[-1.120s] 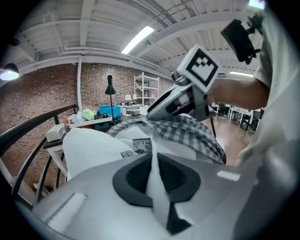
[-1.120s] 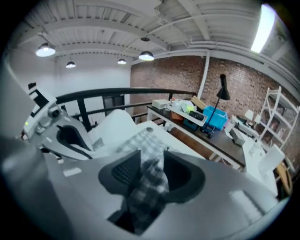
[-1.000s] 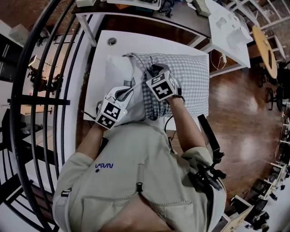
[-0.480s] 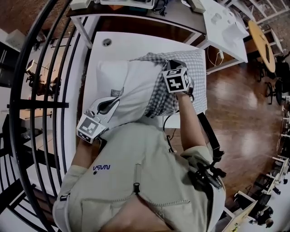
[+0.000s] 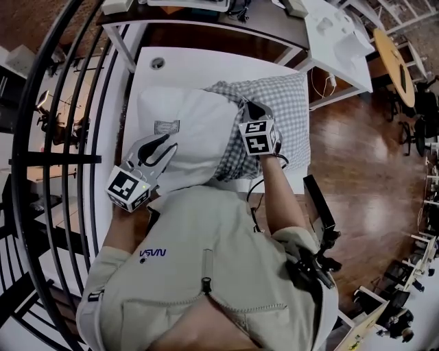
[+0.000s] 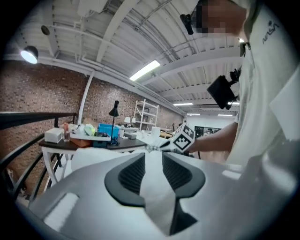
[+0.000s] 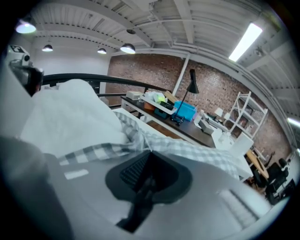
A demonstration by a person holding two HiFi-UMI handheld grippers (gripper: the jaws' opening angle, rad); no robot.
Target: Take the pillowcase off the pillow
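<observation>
A white pillow (image 5: 185, 127) lies on the white table (image 5: 199, 62), its left part bare. The grey checked pillowcase (image 5: 285, 113) still covers its right end and is bunched at the middle. My left gripper (image 5: 162, 146) is at the pillow's near left edge. Its jaws have just been opening, and the pillow's white cloth (image 6: 154, 187) still lies between them. My right gripper (image 5: 248, 110) is shut on the bunched edge of the pillowcase (image 7: 187, 147); a checked fold runs into its closed tips (image 7: 149, 152). The bare pillow (image 7: 70, 117) rises to their left.
A black railing (image 5: 62, 137) curves along the left side. A dark desk (image 5: 206, 14) with boxes stands behind the table, and a white bench (image 5: 343, 41) at back right. Wood floor (image 5: 357, 164) lies to the right. My own torso fills the bottom.
More white pillow is bare than before. My left gripper moved left and toward me with the pillow, then its jaws parted. My right gripper shifted right and closed on the pillowcase's bunched edge.
</observation>
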